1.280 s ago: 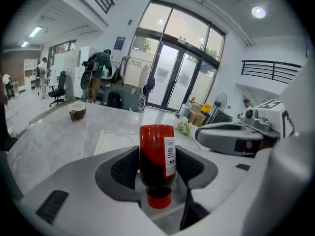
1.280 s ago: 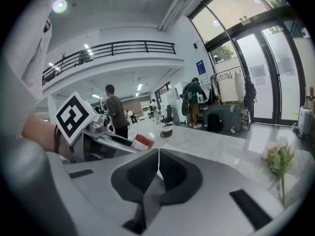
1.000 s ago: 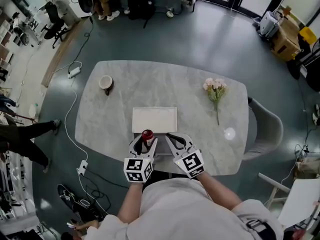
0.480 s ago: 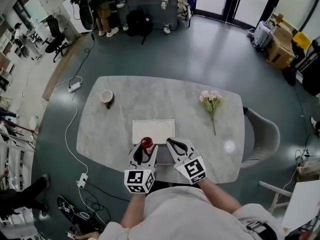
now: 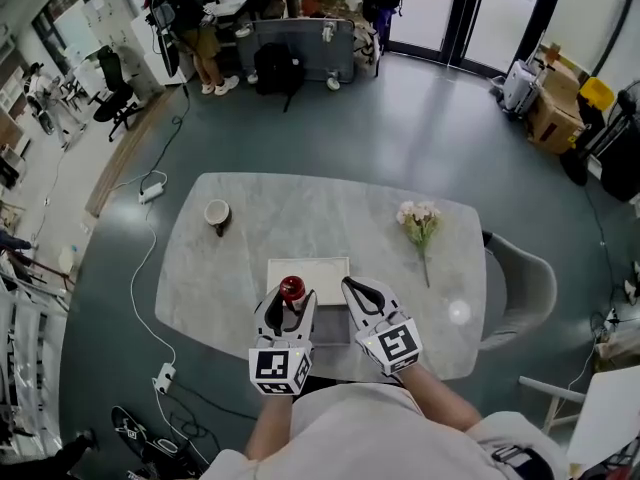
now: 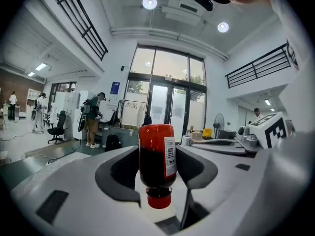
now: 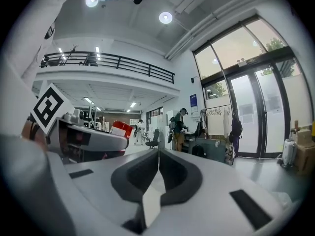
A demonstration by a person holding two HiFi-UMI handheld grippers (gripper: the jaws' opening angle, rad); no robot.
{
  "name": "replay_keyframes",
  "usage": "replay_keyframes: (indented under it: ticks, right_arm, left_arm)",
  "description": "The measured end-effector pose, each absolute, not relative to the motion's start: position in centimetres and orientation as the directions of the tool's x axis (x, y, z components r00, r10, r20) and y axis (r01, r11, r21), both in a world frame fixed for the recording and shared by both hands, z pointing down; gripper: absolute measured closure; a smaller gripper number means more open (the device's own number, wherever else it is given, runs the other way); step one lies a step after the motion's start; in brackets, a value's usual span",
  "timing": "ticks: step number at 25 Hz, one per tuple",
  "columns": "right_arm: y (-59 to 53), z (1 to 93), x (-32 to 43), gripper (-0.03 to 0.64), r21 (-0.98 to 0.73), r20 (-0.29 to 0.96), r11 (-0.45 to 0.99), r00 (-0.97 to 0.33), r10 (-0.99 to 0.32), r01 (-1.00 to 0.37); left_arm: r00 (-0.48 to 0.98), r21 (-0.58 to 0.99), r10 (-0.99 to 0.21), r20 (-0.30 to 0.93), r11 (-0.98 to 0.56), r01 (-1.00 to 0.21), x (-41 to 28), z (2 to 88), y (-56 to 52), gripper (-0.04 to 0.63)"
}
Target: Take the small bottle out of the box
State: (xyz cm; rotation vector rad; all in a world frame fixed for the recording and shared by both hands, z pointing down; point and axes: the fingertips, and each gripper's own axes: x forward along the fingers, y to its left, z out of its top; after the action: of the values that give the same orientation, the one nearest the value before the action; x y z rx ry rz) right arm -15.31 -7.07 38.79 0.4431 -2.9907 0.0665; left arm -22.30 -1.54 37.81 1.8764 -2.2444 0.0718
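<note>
At the table's [image 5: 230,268] near edge, the left gripper [image 5: 285,305] holds the bottle [image 5: 292,288] up over the box [image 5: 322,266].
The left jaws are clamped on the bottle's sides. Its long axis stands roughly upright between them, across their reach, and the red cap [image 6: 159,199] is the lower end in the left gripper view. It sits deep in the jaws' hollow, above the box's near left corner and, I judge, clear of it. The right gripper [image 5: 353,291] hangs just beside it with its jaws pressed together on nothing. Any move away from the box falls to the left hand, which has the bottle.
</note>
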Motion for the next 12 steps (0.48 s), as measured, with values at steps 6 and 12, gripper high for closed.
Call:
replay_keyframes:
  ticks: [6,12]
  right_arm:
    - [-8.1,35.6,-14.7,0.591,-0.009,0.047,0.943,-0.943,-0.331,-0.331]
    - [-8.6,32.4,-14.8,0.591,0.029,-0.021,0.940,-0.941,-0.338,-0.339]
  left_arm:
    - [-0.164,0.083,-0.976,0.142,0.177,-0.981,-22.4,35.4,-2.0,0.357]
    - [-0.160,0.045,-0.983,0.086,0.164,-0.985,-23.1,32.5,-2.5,0.357]
